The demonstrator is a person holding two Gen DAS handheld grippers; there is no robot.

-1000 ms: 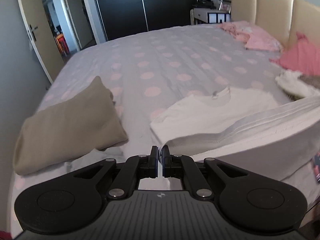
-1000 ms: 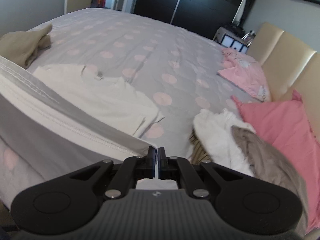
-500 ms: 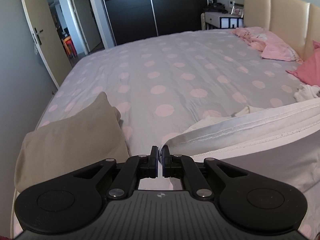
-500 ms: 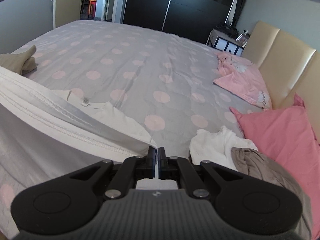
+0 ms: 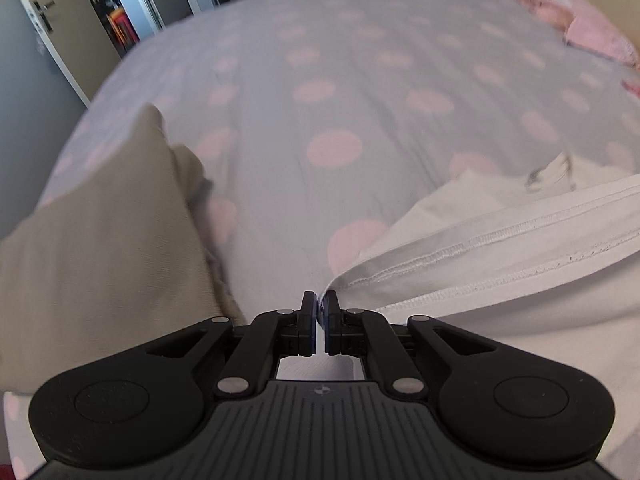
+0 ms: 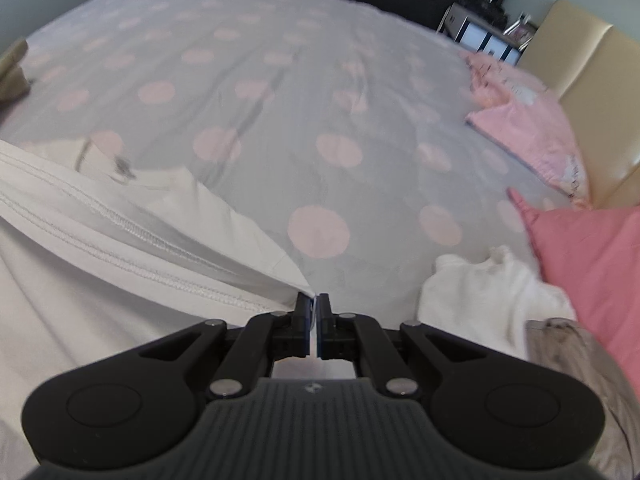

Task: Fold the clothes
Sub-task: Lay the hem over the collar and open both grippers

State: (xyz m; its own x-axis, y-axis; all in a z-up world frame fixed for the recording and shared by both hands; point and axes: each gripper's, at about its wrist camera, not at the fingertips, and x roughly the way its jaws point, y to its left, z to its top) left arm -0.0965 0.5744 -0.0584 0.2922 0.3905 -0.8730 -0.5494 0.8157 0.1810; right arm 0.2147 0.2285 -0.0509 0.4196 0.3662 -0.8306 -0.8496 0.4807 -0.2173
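A white T-shirt (image 5: 500, 240) lies on the bed with its hem edge lifted between both grippers. My left gripper (image 5: 320, 304) is shut on the hem's left corner. My right gripper (image 6: 314, 304) is shut on the hem's right corner; the shirt (image 6: 120, 240) stretches away to its left. The shirt's collar with a label (image 6: 120, 166) lies flat on the bedspread farther ahead. The hem hangs taut, low over the shirt's body.
A folded beige garment (image 5: 100, 248) lies at the left. A white and grey clothes pile (image 6: 500, 300) and a pink pillow (image 6: 592, 256) lie at the right. The grey bedspread with pink dots (image 5: 360, 92) stretches ahead. A pink garment (image 6: 520, 120) lies by the headboard.
Both grippers have moved forward and tilted down toward the bed, carrying the hem over the shirt's body toward the collar. Both stay shut on the hem.
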